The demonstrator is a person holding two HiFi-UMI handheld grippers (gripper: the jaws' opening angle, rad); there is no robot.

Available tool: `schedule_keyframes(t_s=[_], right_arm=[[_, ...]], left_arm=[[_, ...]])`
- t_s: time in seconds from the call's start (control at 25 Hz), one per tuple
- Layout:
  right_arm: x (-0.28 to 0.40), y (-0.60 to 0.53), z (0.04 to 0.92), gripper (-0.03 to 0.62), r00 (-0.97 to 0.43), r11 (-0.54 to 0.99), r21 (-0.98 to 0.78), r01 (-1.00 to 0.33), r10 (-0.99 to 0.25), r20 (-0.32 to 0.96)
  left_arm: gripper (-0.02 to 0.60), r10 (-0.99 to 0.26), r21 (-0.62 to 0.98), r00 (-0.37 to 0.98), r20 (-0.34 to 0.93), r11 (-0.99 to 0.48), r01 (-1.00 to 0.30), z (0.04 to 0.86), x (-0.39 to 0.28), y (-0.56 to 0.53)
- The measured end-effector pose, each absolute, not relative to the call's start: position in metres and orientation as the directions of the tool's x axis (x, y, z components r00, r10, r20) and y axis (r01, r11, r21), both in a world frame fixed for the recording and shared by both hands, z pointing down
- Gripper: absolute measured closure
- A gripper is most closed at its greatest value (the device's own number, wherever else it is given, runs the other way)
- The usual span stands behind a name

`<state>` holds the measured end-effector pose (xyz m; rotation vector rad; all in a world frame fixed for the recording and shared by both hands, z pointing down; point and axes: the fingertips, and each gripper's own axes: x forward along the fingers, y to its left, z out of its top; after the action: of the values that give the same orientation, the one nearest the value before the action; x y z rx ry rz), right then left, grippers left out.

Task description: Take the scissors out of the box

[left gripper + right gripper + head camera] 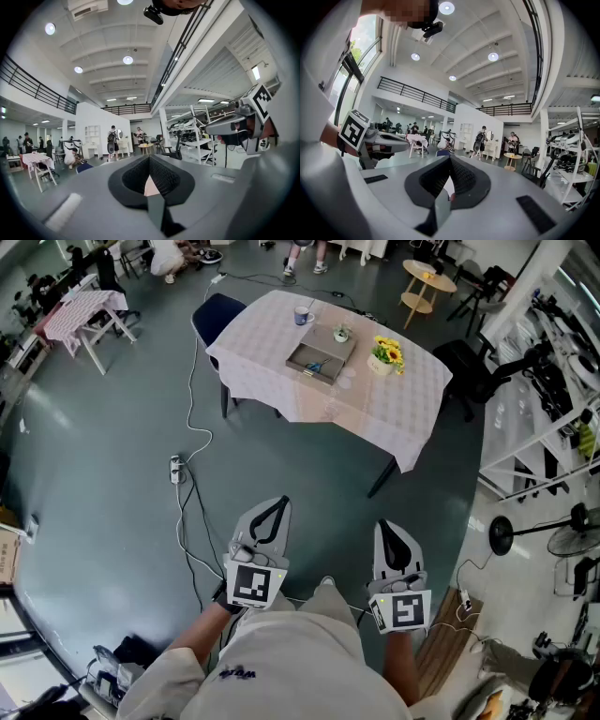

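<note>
Before the approach
Left gripper (281,503) and right gripper (383,525) hang clenched, empty (table (375,413) well apart); next means nearing the box (323,351), opening for the scissors (316,365).

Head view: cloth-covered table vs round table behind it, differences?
The cloth-covered table is rectangular and big; the round table is small. The first wears a pale cloth; the second is bare wood. The first carries the box, a mug and yellow flowers; the second one small yellow thing. Both stand on the grey floor.
</note>
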<state>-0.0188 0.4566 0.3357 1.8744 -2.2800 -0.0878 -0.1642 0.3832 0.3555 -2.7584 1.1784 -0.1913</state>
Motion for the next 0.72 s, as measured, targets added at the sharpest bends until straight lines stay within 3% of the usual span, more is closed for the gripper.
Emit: schedule_keyframes(t_s=[0.36, 0.72], right_arm=[[0.053, 0.473, 0.342, 0.591, -0.268, 0.282, 0.178, -0.943, -0.958, 0.099], [0.101, 0.488, 0.342, 0.591, -0.311, 0.316, 0.155, -0.936, -0.949, 0.055]], left_arm=[[0.580, -0.823, -0.120, 0.562, 0.080, -0.567, -0.815, 0.367, -0.131, 0.407], [0.580, -0.850, -0.160, 0.521, 0.081, -0.527, -0.834, 0.364, -0.096, 0.434]])
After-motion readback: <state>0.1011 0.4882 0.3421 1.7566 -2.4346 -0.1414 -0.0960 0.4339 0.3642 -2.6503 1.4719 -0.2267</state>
